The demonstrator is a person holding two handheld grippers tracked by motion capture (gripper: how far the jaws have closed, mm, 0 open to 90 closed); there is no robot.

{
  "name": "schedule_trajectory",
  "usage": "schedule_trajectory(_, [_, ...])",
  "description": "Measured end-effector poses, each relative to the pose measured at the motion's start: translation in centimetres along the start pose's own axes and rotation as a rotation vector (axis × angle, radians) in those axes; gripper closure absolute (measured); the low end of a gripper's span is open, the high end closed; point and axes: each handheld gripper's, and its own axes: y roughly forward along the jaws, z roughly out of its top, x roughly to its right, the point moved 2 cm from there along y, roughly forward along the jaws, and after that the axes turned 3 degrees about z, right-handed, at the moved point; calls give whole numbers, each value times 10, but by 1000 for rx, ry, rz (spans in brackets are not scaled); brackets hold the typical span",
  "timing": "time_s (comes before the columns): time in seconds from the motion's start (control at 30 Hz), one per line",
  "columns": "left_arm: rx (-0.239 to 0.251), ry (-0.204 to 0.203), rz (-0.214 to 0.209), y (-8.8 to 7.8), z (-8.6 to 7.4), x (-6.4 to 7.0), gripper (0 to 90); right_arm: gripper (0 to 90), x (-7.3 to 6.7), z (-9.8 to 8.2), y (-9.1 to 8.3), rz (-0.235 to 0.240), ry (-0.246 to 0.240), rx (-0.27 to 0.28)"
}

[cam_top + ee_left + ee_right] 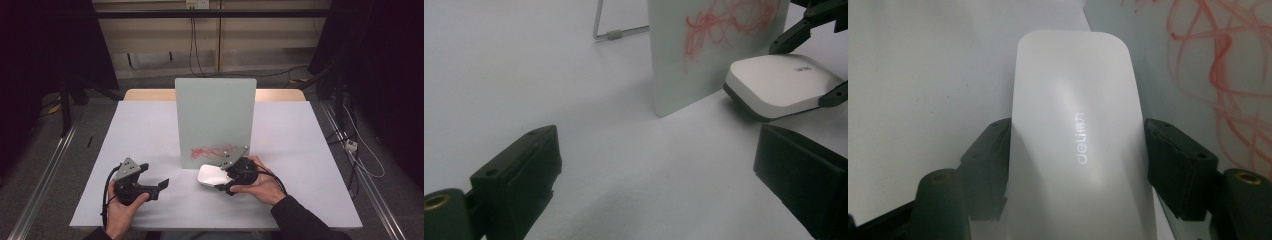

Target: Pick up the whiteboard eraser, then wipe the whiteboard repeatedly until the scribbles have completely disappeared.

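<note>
A small upright whiteboard [215,120] stands mid-table with red scribbles [212,150] low on its face. My right gripper [216,181] is shut on a white whiteboard eraser [210,175], held just in front of the board's lower right part. In the right gripper view the eraser [1073,140] sits squeezed between both black pads, with the scribbles [1223,75] to its right. My left gripper [162,184] rests on the table at the left, open, nothing between its fingers. In the left gripper view the board [714,45] and the eraser [779,82] lie ahead.
The white table [145,135] spreads around the board. A wire stand leg [616,34] props the board from behind. Cables and dark frames lie on the floor beyond the table's edges.
</note>
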Motion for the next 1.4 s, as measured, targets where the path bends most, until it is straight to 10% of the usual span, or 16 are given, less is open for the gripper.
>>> schedule_trajectory(1.4, [-11,-15,2,-2,-2,-2,49,314,-10,-6,-39,-136,62,164])
